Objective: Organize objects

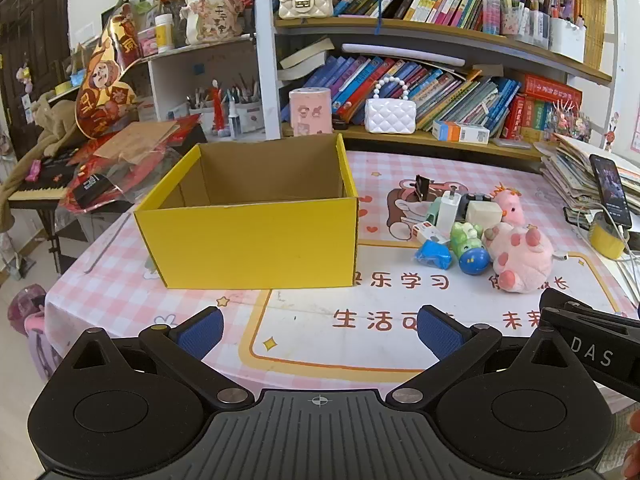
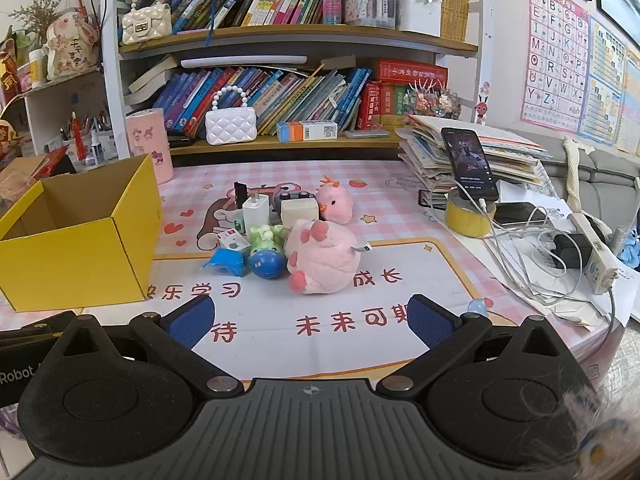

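Note:
An empty yellow cardboard box stands open on the pink table mat; it also shows in the right wrist view at left. A pile of small things lies to its right: a pink plush toy, a smaller pink plush, a blue egg toy, a green toy, a white charger. My left gripper is open and empty in front of the box. My right gripper is open and empty in front of the pile.
A phone leans on a stack of papers over a yellow tape roll at right, with cables and a power strip. Bookshelves rise behind the table. Clutter sits left of the box.

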